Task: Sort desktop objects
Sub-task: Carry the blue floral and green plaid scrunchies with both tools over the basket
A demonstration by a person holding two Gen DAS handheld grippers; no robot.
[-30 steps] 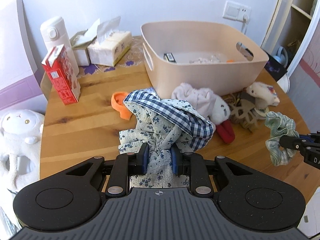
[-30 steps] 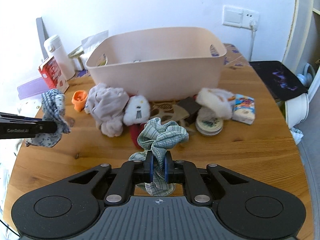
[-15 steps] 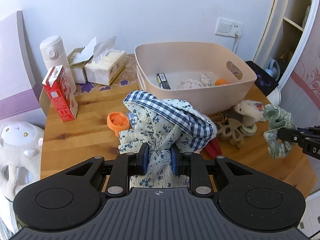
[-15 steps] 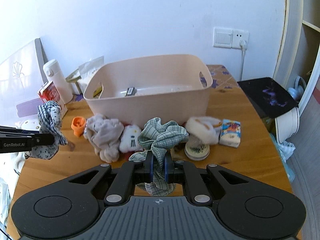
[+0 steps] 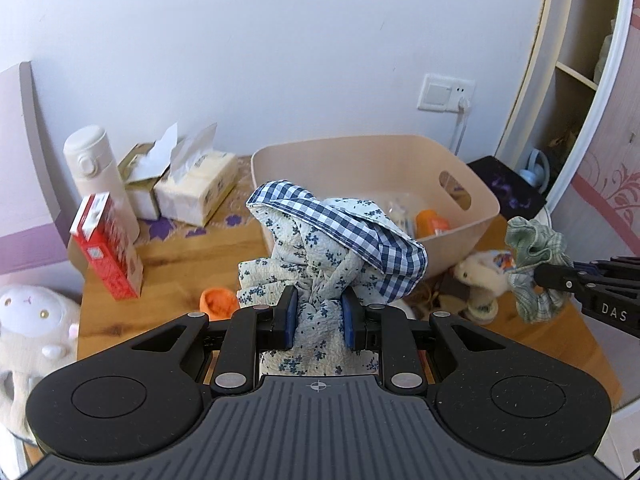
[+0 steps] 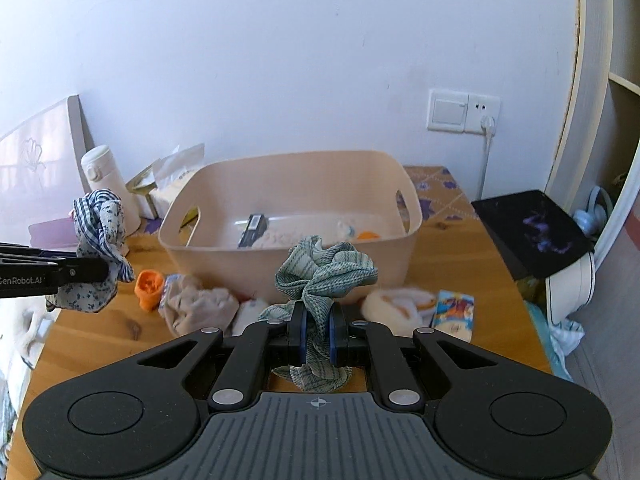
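Note:
My left gripper (image 5: 319,320) is shut on a blue-checked and floral scrunchie (image 5: 332,240), held up in the air before the beige bin (image 5: 404,164). My right gripper (image 6: 317,330) is shut on a green checked scrunchie (image 6: 326,268), also lifted above the table in front of the bin (image 6: 248,272). Each view shows the other gripper from the side: the right one (image 5: 536,274) with the green scrunchie (image 5: 536,248) at the right edge, the left one (image 6: 106,270) with the floral scrunchie (image 6: 100,232) at the left edge. The bin holds a black clip (image 6: 252,230) and an orange item (image 6: 368,235).
On the wooden table (image 6: 460,264) lie an orange cup (image 6: 149,286), a beige cloth (image 6: 196,306), a plush toy (image 6: 400,304) and a small colourful pack (image 6: 454,314). A red carton (image 5: 106,246), white flask (image 5: 98,176) and tissue packs (image 5: 192,188) stand at the back left.
Both grippers have risen with their scrunchies, and the views have tilted up. The bin's inside shows more, and the table clutter has dropped lower in both views.

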